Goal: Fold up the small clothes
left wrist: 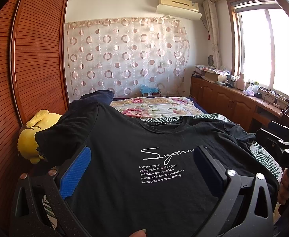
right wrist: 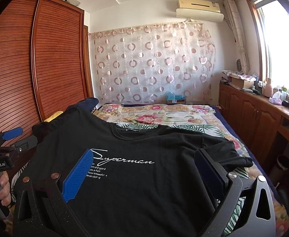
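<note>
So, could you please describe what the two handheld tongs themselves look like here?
The left tongs and the right tongs look alike: speckled black arms with triangular cut-outs, round silver bolts, and ribbed blue pads. Seen from the right wrist camera, the left unit's black body reads GenRobot.AI in white, with a grey grip in a bare hand. Seen from the left, the right unit shows the letters DAS. No cables or sleeves show.

A black T-shirt (right wrist: 144, 177) printed "Superman" is lying spread across a floral-covered bed (right wrist: 164, 114), the right claw (right wrist: 144, 177) gaping wide over it, while the left claw (right wrist: 16, 136) is hovering at the shirt's left edge.
</note>
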`<state>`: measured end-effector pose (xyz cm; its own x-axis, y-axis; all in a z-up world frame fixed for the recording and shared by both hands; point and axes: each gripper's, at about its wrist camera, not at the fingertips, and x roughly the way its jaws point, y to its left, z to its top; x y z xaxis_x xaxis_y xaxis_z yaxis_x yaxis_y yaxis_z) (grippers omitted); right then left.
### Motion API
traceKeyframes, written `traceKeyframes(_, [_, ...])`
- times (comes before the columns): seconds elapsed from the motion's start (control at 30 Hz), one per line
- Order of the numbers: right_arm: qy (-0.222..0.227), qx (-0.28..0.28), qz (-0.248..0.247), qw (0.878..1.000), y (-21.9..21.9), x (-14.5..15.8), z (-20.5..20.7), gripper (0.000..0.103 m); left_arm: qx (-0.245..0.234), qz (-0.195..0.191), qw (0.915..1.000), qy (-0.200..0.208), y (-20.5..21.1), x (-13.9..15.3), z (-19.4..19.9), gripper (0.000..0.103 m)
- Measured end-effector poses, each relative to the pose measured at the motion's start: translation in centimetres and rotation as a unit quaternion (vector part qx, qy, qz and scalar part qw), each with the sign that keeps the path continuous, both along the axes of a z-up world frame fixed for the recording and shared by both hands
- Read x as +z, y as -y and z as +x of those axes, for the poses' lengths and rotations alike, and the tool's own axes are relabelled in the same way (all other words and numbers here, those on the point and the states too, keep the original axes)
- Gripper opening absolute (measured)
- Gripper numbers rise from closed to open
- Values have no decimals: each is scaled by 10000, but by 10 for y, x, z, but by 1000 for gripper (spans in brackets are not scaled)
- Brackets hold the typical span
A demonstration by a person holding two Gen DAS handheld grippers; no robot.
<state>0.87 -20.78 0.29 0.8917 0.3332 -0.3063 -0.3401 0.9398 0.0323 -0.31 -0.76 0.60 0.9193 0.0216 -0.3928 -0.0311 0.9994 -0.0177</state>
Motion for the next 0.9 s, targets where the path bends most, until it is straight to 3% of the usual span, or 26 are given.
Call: traceKeyframes(0.9, [-37,-35,44,10000,1,0,2,102,-2,19,10000,4,1,1,0,103])
